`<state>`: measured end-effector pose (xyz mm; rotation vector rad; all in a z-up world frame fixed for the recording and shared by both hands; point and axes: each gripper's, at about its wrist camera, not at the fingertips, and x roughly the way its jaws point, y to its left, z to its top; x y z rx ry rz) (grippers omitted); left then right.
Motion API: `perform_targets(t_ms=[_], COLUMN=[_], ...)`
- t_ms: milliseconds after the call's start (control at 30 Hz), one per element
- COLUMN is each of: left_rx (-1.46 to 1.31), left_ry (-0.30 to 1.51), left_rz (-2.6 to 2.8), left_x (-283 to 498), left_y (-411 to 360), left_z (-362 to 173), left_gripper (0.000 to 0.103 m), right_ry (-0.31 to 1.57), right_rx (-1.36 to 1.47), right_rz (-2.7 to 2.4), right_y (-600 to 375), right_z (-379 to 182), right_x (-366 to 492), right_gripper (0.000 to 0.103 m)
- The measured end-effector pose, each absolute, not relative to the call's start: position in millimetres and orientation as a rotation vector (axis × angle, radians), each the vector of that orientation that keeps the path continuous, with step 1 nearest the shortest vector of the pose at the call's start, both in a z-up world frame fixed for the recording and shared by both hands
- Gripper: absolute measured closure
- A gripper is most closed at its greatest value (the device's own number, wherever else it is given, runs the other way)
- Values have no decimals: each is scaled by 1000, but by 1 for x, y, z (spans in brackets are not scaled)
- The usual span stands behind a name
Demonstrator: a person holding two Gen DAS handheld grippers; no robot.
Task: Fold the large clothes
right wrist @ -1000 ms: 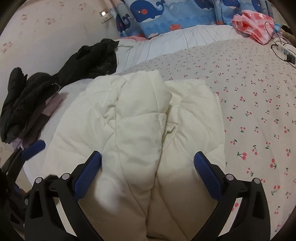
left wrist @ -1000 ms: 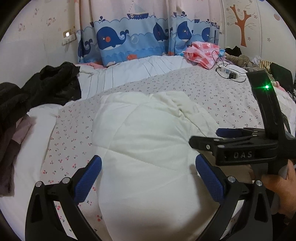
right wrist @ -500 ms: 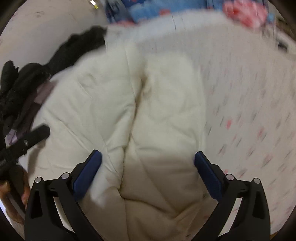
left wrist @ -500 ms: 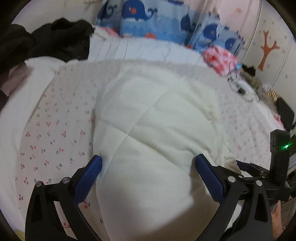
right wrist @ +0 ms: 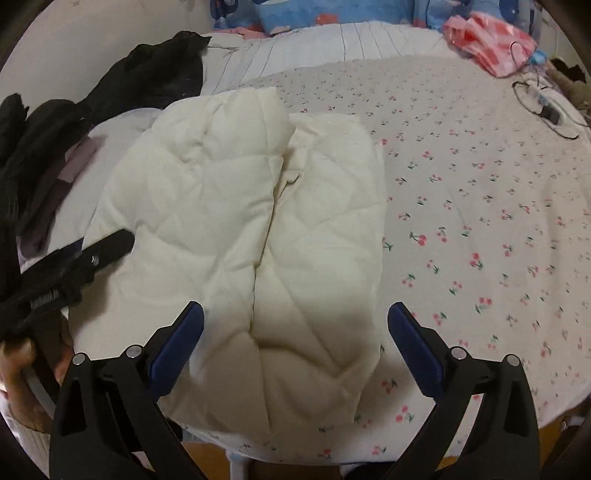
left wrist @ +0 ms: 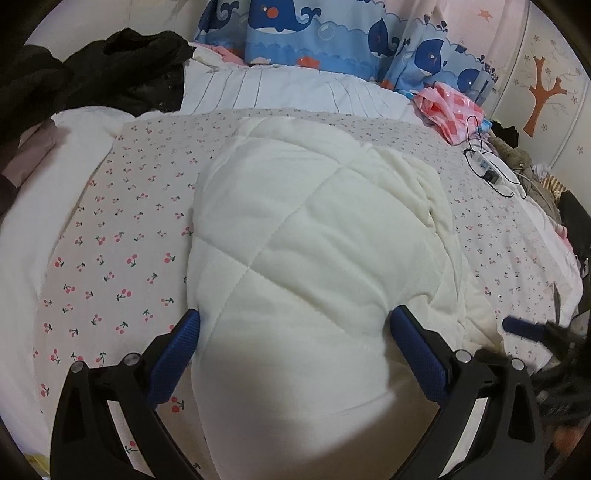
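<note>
A cream quilted jacket (left wrist: 295,240) lies on the cherry-print bed sheet (left wrist: 110,258), its sleeves folded in over the front (right wrist: 258,221). My left gripper (left wrist: 295,332) is open, low over the jacket's near end, and the padding bulges between its blue pads (left wrist: 177,354). In the right wrist view it shows as a black finger (right wrist: 107,251) at the jacket's left edge, held by a hand (right wrist: 22,354). My right gripper (right wrist: 295,332) is open above the jacket's near hem and holds nothing. Its blurred blue tip (left wrist: 524,328) appears at the right of the left wrist view.
A heap of black clothes (left wrist: 110,66) (right wrist: 147,81) lies at the bed's far left. A pink bag (left wrist: 450,110) and a power strip with cable (left wrist: 487,170) sit far right. Whale-print curtains (left wrist: 332,33) hang behind. The bed's near edge (right wrist: 406,443) runs below the jacket.
The left gripper tipped down and came close over the jacket. The right gripper dropped from the middle right to the lower right of the left view. The right view steadied after blur.
</note>
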<state>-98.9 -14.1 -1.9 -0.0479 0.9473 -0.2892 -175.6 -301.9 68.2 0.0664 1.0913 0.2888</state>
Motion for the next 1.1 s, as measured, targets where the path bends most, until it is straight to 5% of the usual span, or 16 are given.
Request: perform_targets(t_ms=[200, 467, 600, 733, 1100], left_rx=[-81, -189, -185, -141, -32], left_ry=[874, 928, 930, 944, 918], left_rz=[-266, -272, -194, -146, -98], left_x=[-103, -96, -91, -92, -123], left_y=[-8, -7, -7, -8, -2], left_z=[13, 23, 33, 26, 27], left_gripper=[6, 6, 6, 6, 6], right_ry=[1142, 783, 856, 1061, 865], right_rx=[55, -19, -163, -23, -102], right_rz=[356, 340, 341, 392, 391], right_y=[-300, -298, -277, -288, -278], right_z=[57, 140, 114, 83, 146], right_x=[-166, -144, -120, -113, -171], right_gripper=[7, 7, 7, 7, 7])
